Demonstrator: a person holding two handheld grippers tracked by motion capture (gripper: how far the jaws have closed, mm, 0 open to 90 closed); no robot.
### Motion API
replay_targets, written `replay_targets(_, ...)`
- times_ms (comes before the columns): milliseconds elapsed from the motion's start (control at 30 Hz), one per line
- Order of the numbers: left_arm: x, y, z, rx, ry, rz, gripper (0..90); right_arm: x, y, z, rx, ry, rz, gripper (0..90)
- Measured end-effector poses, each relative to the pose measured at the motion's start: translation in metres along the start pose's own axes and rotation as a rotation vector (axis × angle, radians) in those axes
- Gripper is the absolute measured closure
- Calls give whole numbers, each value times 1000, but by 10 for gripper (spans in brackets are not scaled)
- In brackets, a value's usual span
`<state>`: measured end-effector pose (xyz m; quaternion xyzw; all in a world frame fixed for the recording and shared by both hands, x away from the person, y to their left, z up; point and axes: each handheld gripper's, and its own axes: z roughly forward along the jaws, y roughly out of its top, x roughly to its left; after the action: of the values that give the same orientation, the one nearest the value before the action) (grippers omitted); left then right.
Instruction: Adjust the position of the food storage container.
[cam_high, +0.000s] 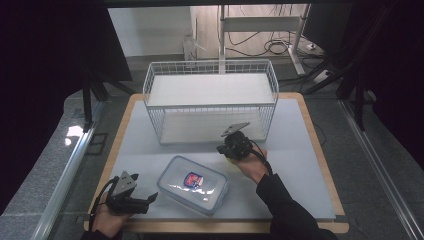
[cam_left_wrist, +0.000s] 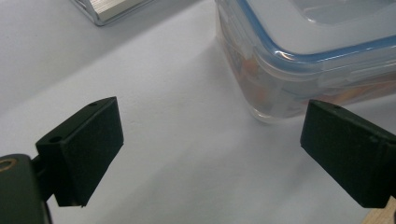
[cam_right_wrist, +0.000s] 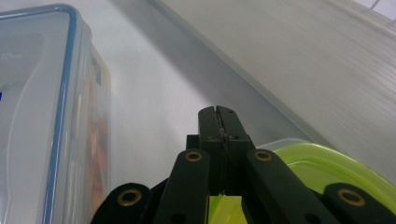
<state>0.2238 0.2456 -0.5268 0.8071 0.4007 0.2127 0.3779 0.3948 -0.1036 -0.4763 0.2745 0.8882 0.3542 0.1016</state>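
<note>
From above, the clear box (cam_high: 193, 184) lies near the table's (cam_high: 300, 165) front edge, between the left gripper (cam_high: 145, 200) and the right gripper (cam_high: 223, 148). The left gripper view shows its jaws wide apart, holding nothing, the box just beyond. In the right gripper view the jaws are pressed together over a green lid (cam_right_wrist: 327, 163); whether they pinch it I cannot tell.

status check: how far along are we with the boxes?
Done: nothing yet, it seems; the wire basket holds nothing. In hand: the left gripper is open beside the clear box, not touching it. The right gripper is shut above a green lid; grip unclear. Left: probably moving both.
</note>
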Motion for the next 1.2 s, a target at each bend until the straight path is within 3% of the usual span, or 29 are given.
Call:
replay_targets(500,-1,0,1,8,0,6,58,-19,-29,-29,-24,-27,64,900)
replay_targets(1200,-1,1,1,11,-9,-2,62,-47,-71,-70,-54,-109,159,899)
